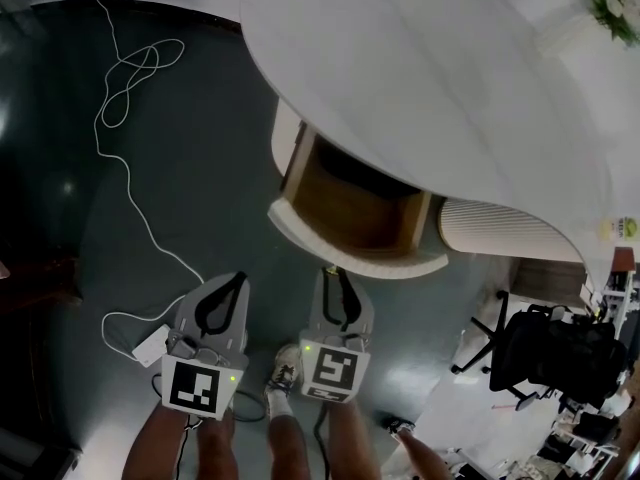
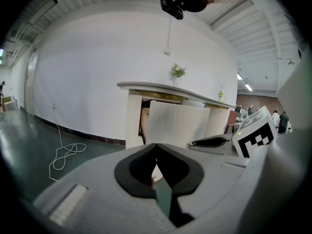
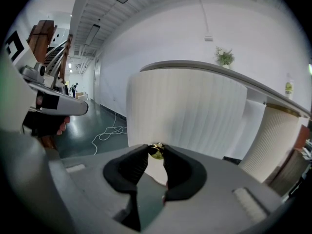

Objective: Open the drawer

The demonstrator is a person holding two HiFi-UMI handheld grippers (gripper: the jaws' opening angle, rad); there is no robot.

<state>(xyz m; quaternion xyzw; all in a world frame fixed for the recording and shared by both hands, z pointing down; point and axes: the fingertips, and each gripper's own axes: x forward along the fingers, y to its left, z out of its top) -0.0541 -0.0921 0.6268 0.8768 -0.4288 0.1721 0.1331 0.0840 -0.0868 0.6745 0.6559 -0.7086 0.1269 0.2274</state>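
The right gripper (image 1: 336, 273) grips the small round brass knob (image 3: 156, 150) of the white, ribbed, curved-front drawer (image 1: 350, 253), which stands pulled out at its 12 o'clock under the white curved counter (image 1: 430, 88). The left gripper (image 2: 156, 146), at its 9 o'clock, is clenched on nothing; the yellow-green label of a small bottle (image 1: 625, 230) on the counter is too small to read

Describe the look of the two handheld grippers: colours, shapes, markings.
The left gripper and right gripper match: light grey, wedge-shaped bodies with black padded jaws curving to a tip. Each carries a white cube with a black square marker and a small green light.
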